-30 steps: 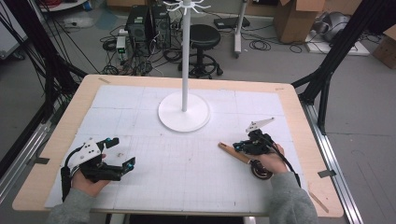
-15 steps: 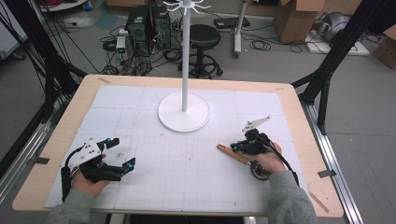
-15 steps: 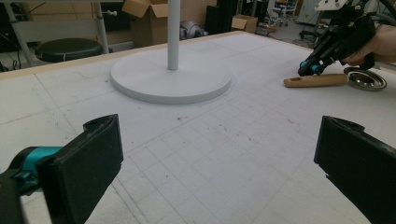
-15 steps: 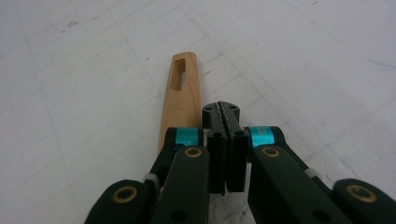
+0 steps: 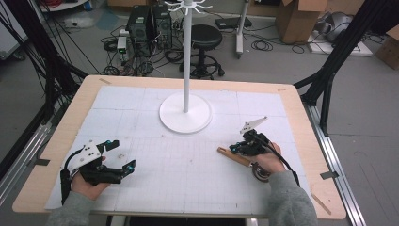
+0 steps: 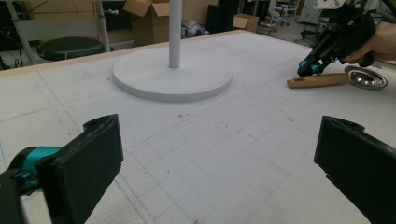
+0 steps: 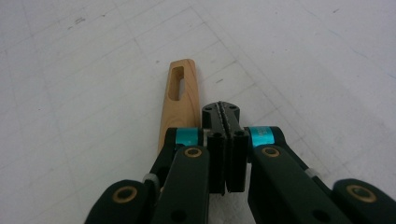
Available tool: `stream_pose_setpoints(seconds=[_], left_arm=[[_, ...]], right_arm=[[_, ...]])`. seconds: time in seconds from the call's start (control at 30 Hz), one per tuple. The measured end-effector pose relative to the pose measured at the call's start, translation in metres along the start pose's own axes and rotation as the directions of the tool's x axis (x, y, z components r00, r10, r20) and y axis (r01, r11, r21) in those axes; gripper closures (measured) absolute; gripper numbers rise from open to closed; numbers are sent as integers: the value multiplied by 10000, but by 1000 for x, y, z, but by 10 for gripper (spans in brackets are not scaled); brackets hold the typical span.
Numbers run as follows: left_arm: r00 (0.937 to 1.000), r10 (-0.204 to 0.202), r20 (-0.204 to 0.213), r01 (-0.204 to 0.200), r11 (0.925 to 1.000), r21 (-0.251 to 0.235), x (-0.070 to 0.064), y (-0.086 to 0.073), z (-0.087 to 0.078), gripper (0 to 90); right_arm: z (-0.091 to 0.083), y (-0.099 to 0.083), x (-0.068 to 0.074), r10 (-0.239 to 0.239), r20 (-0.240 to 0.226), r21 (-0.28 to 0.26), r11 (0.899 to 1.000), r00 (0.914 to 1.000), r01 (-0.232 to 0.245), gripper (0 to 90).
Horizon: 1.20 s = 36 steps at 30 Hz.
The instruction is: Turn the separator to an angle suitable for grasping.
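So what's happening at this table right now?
A person sits at a white-topped table with a hand-held gripper in each hand. The right gripper, jaws closed together, hangs just beside the wooden handle of a small metal ladle lying flat on the table; it has not gripped it. The left gripper rests on the near left side with its jaws wide open, holding nothing. A white hook stand waits at the middle.

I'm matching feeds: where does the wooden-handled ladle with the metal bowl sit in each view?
High view: wooden-handled ladle lies right of centre, under the right gripper.
Left gripper view: far right, upper part.
Right gripper view: its slotted handle end lies beside the shut jaws.
Shared landmark: the white gridded mat.
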<state>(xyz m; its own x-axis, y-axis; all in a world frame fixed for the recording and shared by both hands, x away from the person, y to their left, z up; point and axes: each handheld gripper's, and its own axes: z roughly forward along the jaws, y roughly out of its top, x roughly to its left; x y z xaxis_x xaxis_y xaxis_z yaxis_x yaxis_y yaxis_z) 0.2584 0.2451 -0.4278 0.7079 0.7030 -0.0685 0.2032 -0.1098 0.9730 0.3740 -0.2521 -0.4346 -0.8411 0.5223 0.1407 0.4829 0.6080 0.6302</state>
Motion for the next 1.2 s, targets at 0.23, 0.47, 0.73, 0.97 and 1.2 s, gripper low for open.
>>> stream_pose_setpoints(seconds=[0.23,0.47,0.73,0.97,1.2], left_arm=[[10000,-1,-50,1,10000,22,0,-1,-2,18],[10000,-26,-44,26,10000,0,0,-1,-3,18],[10000,-21,-22,21,10000,30,0,-1,-3,18],[10000,-48,18,48,10000,78,0,-1,-2,18],[10000,-57,46,56,10000,62,0,-1,-2,18]], right_arm=[[4,6,4,-240,-179,179,9995,9996,243,900],[6,7,7,-350,-339,235,9991,9988,358,900],[8,10,11,-597,-483,365,9974,9970,615,900],[9,11,13,-794,-697,382,9959,9944,822,900],[10,13,18,-977,-775,473,9937,9922,1015,900]])
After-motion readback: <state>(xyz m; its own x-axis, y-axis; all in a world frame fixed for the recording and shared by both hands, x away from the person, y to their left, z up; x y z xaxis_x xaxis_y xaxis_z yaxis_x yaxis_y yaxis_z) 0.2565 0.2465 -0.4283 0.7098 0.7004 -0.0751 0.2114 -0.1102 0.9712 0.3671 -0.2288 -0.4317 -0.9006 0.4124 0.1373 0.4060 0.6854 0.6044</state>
